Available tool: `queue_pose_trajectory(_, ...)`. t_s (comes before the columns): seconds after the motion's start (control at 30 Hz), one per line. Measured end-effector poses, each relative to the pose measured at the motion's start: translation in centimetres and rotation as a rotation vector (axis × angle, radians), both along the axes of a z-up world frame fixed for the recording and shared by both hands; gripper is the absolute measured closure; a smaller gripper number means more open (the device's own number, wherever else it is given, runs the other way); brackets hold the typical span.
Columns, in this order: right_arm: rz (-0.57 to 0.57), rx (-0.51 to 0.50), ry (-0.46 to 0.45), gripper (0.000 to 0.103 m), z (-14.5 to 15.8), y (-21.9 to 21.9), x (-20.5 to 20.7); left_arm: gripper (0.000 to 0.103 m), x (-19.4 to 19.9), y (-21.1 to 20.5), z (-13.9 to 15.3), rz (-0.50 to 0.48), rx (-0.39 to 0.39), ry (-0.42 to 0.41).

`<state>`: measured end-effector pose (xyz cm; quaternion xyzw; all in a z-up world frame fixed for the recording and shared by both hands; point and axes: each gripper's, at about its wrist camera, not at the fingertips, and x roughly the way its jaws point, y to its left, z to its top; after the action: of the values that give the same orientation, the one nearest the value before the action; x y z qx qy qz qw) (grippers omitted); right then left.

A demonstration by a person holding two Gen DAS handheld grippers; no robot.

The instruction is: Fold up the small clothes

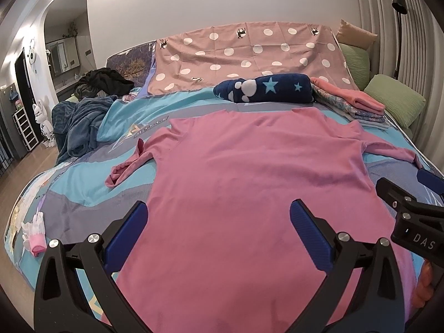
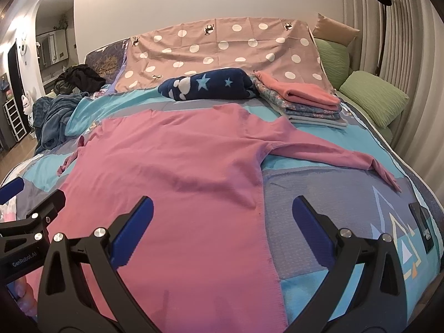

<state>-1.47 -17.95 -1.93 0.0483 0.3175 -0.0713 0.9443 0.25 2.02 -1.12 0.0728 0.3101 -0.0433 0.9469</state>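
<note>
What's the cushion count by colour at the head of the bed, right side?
Green ribbed cushions: 2, the nearer one and the farther one behind it.
Tan smooth cushion: 1, at the back against the wall.
Total: 3

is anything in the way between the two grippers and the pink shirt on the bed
Nothing visible. The pink shirt lies flat and bare, directly ahead of the open left gripper and right gripper. The folded pile and the rolled navy blanket sit beyond it.
</note>
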Motion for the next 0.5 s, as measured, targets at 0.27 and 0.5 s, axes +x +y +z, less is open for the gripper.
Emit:
queue_pose_trajectory(0.27, 0.005, -0.006, 0.002, 0.002, 0.04, 0.26, 0.01, 0.001, 0.00, 0.02, 0.01, 0.000, 0.000, 0.000)
queue_pose_trajectory(0.5, 0.004, -0.005, 0.001, 0.002, 0.17, 0.30, 0.04, 0.001, -0.14, 0.43, 0.06, -0.001, -0.005, -0.006)
